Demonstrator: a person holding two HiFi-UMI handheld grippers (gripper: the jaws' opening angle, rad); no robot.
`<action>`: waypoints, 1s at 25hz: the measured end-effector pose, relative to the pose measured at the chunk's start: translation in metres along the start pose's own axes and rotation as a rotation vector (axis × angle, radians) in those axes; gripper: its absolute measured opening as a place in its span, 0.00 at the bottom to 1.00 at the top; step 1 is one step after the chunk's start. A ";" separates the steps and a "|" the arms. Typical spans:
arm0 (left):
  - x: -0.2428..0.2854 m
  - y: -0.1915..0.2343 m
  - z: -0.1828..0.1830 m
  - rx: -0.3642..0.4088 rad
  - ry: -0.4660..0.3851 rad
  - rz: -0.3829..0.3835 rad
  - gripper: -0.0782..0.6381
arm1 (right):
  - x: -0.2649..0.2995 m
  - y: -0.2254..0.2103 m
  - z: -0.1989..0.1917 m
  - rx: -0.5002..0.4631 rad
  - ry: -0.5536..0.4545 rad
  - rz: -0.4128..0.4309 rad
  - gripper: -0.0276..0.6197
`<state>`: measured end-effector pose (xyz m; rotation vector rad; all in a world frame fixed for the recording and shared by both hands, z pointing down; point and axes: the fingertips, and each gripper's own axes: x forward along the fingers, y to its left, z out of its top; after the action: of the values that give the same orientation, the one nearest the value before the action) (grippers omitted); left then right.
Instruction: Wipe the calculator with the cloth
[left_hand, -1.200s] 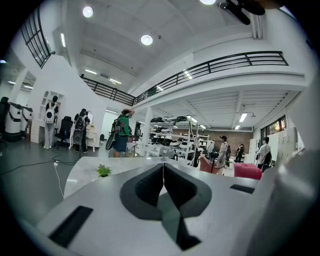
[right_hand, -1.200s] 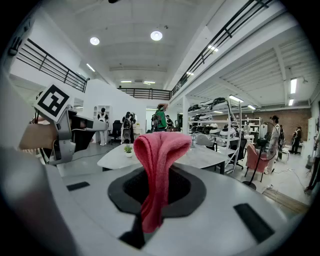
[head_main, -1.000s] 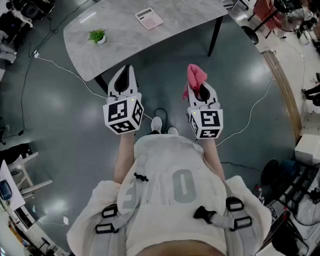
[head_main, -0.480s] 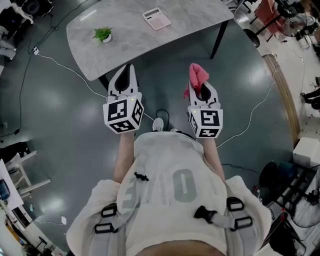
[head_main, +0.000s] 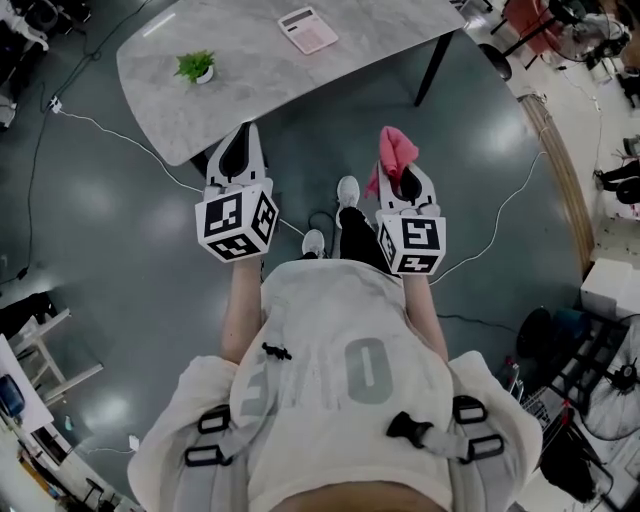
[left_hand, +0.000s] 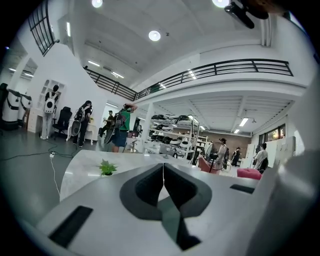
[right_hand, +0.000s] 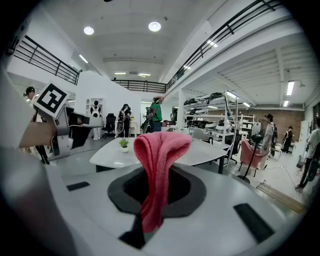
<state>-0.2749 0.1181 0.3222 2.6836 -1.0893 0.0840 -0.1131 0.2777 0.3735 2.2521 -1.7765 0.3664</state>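
Moved: one shoe (head_main: 348, 190) stepped forward toward table (head_main: 250, 90).
Left gripper (left_hand: 163, 175): jaws together, empty.
Right gripper (right_hand: 157, 177): clamped on pink cloth (right_hand: 159, 150).
Calculator (head_main: 307, 29): on table, well apart from both.

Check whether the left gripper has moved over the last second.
Yes, slightly. In the head view the left gripper has shifted forward and a little leftward, closer to the near edge of the table and its potted plant.

The calculator (head_main: 308, 29) is too small to read; the table (head_main: 250, 70) runs off the top edge.
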 end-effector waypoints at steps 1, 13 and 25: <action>0.006 0.000 -0.001 0.001 0.004 0.000 0.14 | 0.004 -0.002 0.001 -0.001 0.000 0.001 0.13; 0.099 -0.010 0.008 0.031 0.011 0.026 0.14 | 0.093 -0.054 0.027 0.000 -0.020 0.059 0.13; 0.233 -0.031 0.047 0.085 0.020 0.101 0.14 | 0.208 -0.150 0.083 -0.011 -0.052 0.135 0.13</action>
<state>-0.0876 -0.0308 0.3038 2.6944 -1.2417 0.1793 0.0835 0.0932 0.3620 2.1595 -1.9576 0.3250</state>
